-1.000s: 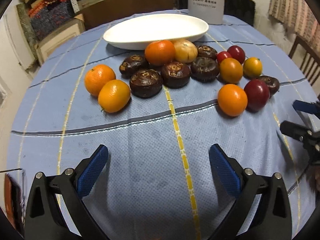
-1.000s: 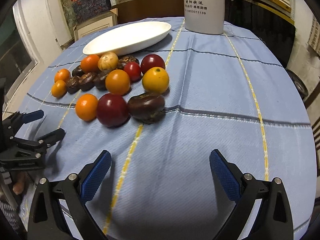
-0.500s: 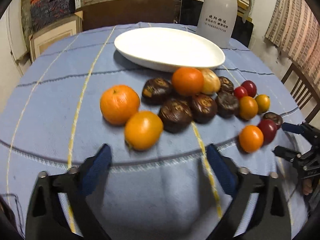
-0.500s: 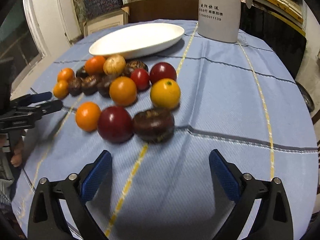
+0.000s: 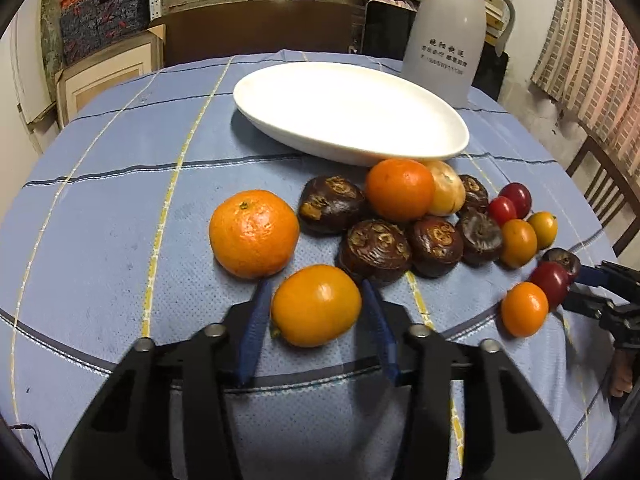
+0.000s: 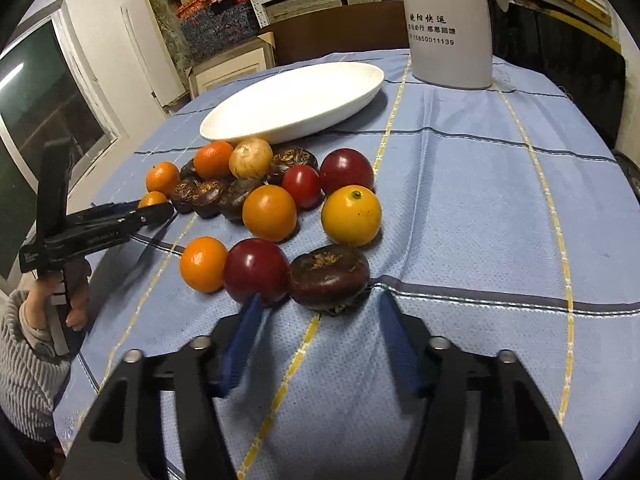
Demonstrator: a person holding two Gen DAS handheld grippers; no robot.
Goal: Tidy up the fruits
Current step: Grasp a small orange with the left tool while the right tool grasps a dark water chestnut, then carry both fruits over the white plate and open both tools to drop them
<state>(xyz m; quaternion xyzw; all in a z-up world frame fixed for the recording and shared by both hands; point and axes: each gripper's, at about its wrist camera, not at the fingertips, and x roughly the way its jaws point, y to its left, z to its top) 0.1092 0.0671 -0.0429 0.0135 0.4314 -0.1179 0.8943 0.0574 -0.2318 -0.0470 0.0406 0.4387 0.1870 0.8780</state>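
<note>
While my left tongs point(image 5: 316, 300) stand narrowed about the smooth orange citrus point(image 5: 316, 305), pads just beside its flanks, contact cannot be confirmed. It lies directly ahead between the fingers, long axis crosswise, on the desk point(image 5: 120, 208) short of the white oval dish point(image 5: 348, 114). My right tongs point(image 6: 320, 316) stand wider, holding nothing, the nearest water chestnut point(image 6: 329, 276) dead ahead and just beyond the tips. Count, right view: six orange or yellow citrus, three red fruits, one pale bulb, six dark chestnuts so far as visible. One jug point(image 6: 448, 24). Dish holds nothing.
</note>
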